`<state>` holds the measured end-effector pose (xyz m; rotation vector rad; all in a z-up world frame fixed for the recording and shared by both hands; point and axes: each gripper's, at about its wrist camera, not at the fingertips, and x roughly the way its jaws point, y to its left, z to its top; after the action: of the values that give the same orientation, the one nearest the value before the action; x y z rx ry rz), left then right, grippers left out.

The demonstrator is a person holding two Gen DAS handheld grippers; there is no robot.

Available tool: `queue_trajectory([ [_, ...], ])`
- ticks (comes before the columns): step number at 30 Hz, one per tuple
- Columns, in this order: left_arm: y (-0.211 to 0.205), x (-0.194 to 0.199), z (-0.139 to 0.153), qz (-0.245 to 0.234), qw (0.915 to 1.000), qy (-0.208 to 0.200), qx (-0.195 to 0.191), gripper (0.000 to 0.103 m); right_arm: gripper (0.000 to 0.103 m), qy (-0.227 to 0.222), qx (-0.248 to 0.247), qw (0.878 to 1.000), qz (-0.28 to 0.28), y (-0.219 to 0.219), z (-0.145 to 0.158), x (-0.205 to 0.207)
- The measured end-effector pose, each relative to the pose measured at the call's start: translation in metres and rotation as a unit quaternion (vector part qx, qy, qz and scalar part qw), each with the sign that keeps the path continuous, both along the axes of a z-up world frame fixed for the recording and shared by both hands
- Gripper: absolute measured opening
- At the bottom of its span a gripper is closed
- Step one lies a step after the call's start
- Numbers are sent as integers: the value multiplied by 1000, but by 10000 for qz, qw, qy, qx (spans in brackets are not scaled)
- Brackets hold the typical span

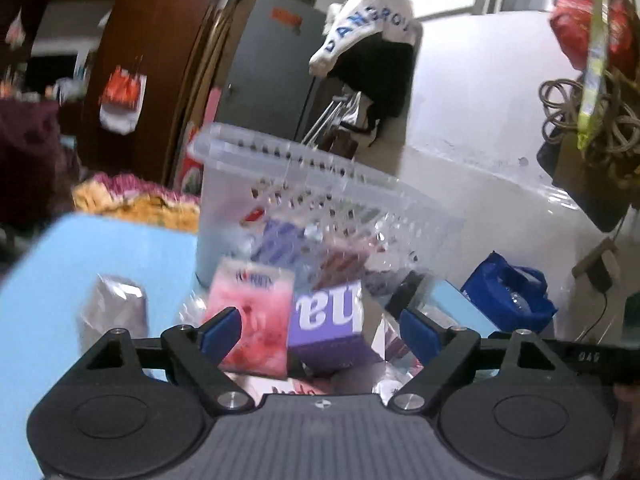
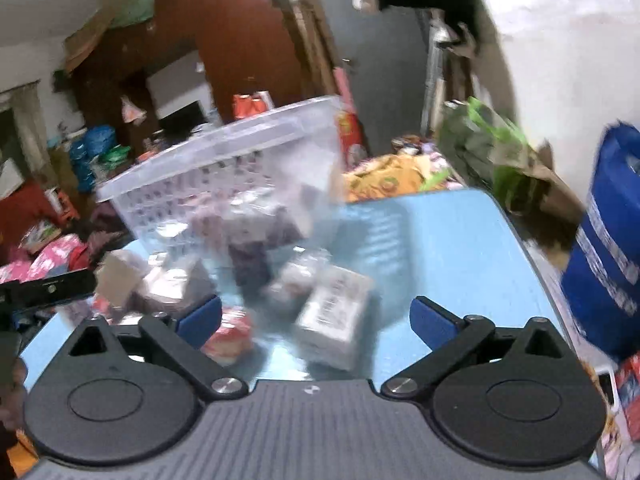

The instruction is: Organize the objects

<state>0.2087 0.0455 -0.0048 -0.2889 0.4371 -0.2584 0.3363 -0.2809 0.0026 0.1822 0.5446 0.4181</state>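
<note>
Both grippers are held with fingers apart over a blue table (image 2: 460, 248) cluttered with small packs beside a clear basket (image 1: 320, 184).

The left gripper (image 1: 320, 330) is spread wide and grips nothing; a pink box (image 1: 252, 312) and a purple box (image 1: 328, 324), touching each other, are seen between its pads, just in front of the basket, which holds more packs. A grey wrapped pack (image 1: 114, 308) lies apart to the left on bare tabletop. The right gripper (image 2: 316, 318) is likewise spread and empty; a white pack (image 2: 334, 320) and a red-and-white pack (image 2: 228, 334) lie between its fingers. Bare table is seen to the right, up to its rounded far edge, with a blue bag (image 2: 612, 240) just beyond the right edge. Motion blur hides finer detail.
</note>
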Motion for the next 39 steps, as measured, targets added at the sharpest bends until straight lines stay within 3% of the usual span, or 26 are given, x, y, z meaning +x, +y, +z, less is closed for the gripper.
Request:
queue_trajectory([
  [2,-2,6,-2,-1,10000,26,-51,89,92,153,-4,9999,-15,0,-4,3],
  [6,-11,10,-2,109,9997,-27,231,89,81,218,-375,9990,66,10,-7,8],
  [10,-15,9,-4,196,9990,-50,405,85,52,170,-617,9979,99,19,-6,9],
  [11,-16,9,-4,225,9987,-66,460,78,46,134,-625,9979,117,16,-7,7],
  [15,-20,5,-5,201,9977,-86,645,49,44,16,-393,9992,114,8,-7,2],
  [19,-20,-1,-4,109,9978,-154,633,41,43,-181,-312,9993,82,7,-5,-3],
  [21,-18,-5,-3,68,9980,-295,547,30,43,-272,-249,9993,82,6,-4,-5],
  [26,-12,-19,-1,12,9970,-709,315,21,43,-457,-172,9988,80,4,-1,-9],
  [30,-10,-12,-3,-40,9984,-515,213,21,43,-488,-172,9986,82,6,-1,-9],
  [34,-19,1,-9,-74,9989,-48,468,22,43,-494,-163,9986,100,6,-1,-9],
  [37,-22,-2,-9,-55,9987,-117,492,21,43,-514,-150,9985,112,5,-1,-10],
  [38,-23,-4,-8,-12,9985,-186,505,17,43,-520,-153,9985,113,5,-1,-10],
  [39,-24,-6,-7,26,9983,-274,517,5,43,-527,-143,9984,115,5,-1,-10],
])
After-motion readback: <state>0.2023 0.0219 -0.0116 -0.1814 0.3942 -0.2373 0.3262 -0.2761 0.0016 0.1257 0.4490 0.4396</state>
